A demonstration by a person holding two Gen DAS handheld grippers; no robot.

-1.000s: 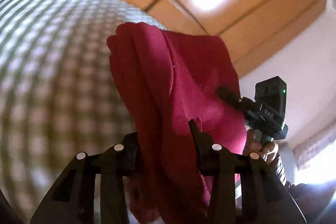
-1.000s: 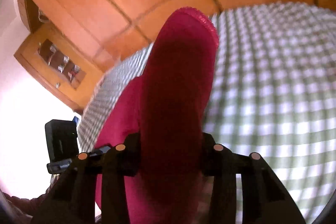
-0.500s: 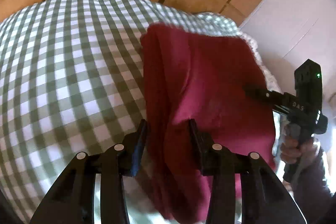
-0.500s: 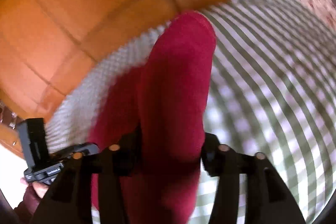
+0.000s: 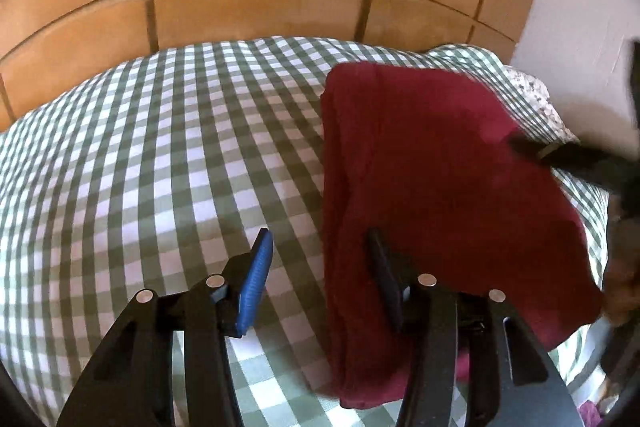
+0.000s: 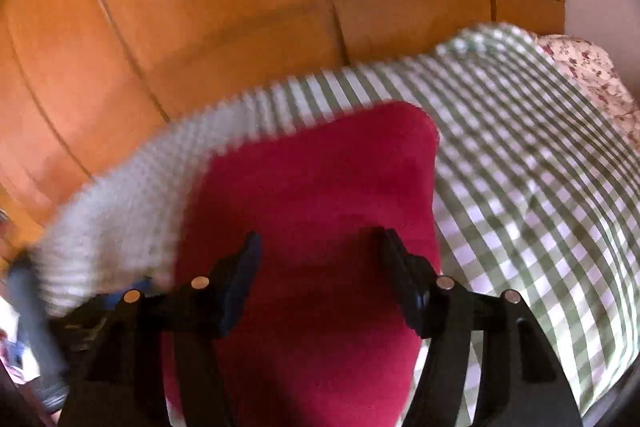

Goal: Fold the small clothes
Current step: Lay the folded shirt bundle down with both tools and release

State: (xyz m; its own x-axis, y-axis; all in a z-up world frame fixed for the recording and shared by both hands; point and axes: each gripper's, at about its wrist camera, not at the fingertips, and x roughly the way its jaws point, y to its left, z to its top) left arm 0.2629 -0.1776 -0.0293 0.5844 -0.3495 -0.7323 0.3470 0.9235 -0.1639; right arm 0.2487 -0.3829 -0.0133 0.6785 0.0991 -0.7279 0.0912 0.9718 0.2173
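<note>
A dark red garment (image 5: 440,167) lies folded on the green-and-white checked bed cover (image 5: 160,167). My left gripper (image 5: 320,267) hangs over the garment's left edge with its jaws opening. The blue-padded finger (image 5: 256,275) is over the bare cover and the other finger is above the cloth, neither pressing it. In the right wrist view the same garment (image 6: 320,195) spreads flat beneath my right gripper (image 6: 320,263), whose fingers stand wide apart and grip nothing. That gripper (image 5: 532,151) appears as a dark blur at the cloth's right edge in the left wrist view.
Glossy wooden wardrobe panels (image 5: 260,7) rise behind the bed. A floral pillow (image 5: 536,99) lies at the far right corner beside a white wall. A person's hand (image 5: 624,267) is at the right edge. The checked cover (image 6: 520,147) stretches right of the garment.
Both grippers were shut on the red garment and held it up. It now lies on the bed, both sets of jaws have opened and let it go, and the left gripper has shifted toward its left edge.
</note>
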